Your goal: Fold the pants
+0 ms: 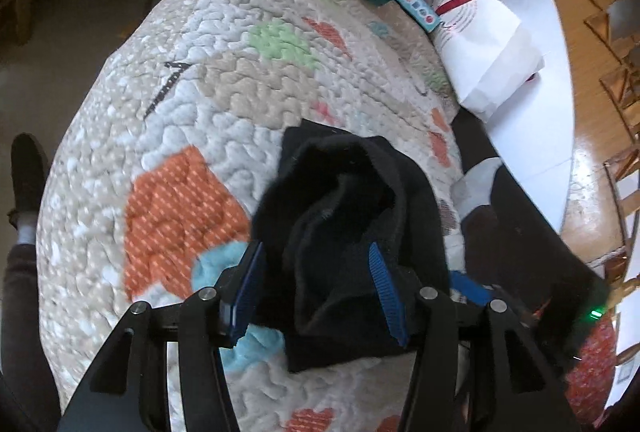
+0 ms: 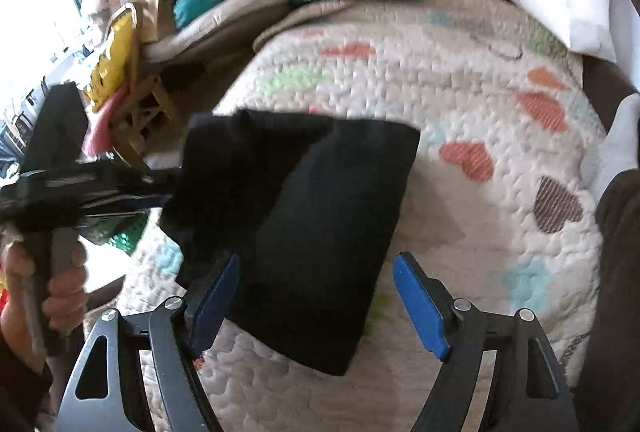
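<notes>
The black pants [image 2: 304, 228] lie folded on the quilt [image 2: 460, 80]. The left tool [image 1: 316, 292] has bunched cloth between its half-open fingers. Only the right view shows the right tool [image 2: 316, 296], wide open, holding nothing, and a hand [image 2: 48, 280] at 9 o'clock.

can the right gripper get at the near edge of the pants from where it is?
Probably yes. The right gripper is open, with the near edge of the black pants between its fingers and nothing over it. The left gripper holds the far left side.
</notes>
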Demonstrator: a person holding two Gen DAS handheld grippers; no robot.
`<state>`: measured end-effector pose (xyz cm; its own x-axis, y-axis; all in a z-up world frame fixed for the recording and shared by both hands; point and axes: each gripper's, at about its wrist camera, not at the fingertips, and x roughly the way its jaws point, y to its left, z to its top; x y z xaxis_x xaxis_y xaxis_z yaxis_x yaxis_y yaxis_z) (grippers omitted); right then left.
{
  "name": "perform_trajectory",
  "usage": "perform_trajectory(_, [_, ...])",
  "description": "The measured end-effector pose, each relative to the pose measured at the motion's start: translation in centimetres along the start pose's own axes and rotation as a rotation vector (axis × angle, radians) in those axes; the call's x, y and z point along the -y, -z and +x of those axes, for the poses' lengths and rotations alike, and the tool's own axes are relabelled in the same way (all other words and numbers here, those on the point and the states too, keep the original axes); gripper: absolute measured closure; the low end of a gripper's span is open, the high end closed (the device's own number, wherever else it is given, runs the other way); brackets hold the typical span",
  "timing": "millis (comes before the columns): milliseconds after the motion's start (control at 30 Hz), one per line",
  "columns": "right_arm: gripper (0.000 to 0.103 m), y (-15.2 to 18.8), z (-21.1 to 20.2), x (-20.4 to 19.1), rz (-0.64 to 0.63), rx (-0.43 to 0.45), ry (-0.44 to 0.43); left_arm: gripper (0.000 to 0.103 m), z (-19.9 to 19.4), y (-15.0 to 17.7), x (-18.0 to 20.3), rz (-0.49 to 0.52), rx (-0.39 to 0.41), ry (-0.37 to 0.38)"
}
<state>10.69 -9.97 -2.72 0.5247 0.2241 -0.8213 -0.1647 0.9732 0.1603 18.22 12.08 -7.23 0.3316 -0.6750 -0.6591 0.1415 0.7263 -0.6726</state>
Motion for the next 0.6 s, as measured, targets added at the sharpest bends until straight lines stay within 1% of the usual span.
perform_trajectory(33, [0.029,0.0,0.7,0.1,-0.005,-0.019,0.017,0.050,-0.3,0.3,0.1,-0.002,0.006,0.011])
perform_trajectory(100, [0.033,0.0,1.3,0.6,-0.007,-0.051,0.050,0.050,-0.6,0.6,0.2,0.001,0.007,0.009])
perform_trajectory(167, [0.032,0.0,1.5,1.8,0.001,-0.074,0.078,0.050,-1.3,1.0,0.5,0.012,0.025,-0.003])
perform_trajectory(233, [0.032,0.1,1.5,3.1,0.022,-0.089,0.090,0.049,-2.2,1.2,1.1,0.024,0.050,0.007])
perform_trajectory(300, [0.032,0.0,1.3,3.7,0.039,-0.093,0.067,0.046,-2.7,1.5,2.0,0.053,0.068,0.003])
perform_trajectory(367, [0.032,-0.2,0.6,3.8,0.039,-0.072,0.054,0.044,-2.5,1.8,3.2,0.104,0.073,-0.019])
perform_trajectory(433, [0.032,-1.1,-0.6,3.3,0.026,-0.016,0.044,0.040,-1.5,2.3,4.4,0.162,0.047,-0.043])
perform_trajectory(500, [0.032,-2.3,-1.3,2.3,-0.003,0.020,0.004,0.040,-0.3,2.5,4.3,0.173,0.019,-0.098])
perform_trajectory(533, [0.032,-3.3,-1.5,1.5,-0.036,0.026,-0.022,0.042,0.6,2.7,4.0,0.162,0.001,-0.125])
perform_trajectory(567, [0.032,-4.2,-1.4,0.8,-0.065,0.026,-0.046,0.047,1.2,2.8,3.6,0.148,-0.013,-0.137])
perform_trajectory(600, [0.032,-5.0,-1.3,0.4,-0.081,0.026,-0.070,0.065,1.7,3.0,3.1,0.130,-0.023,-0.147])
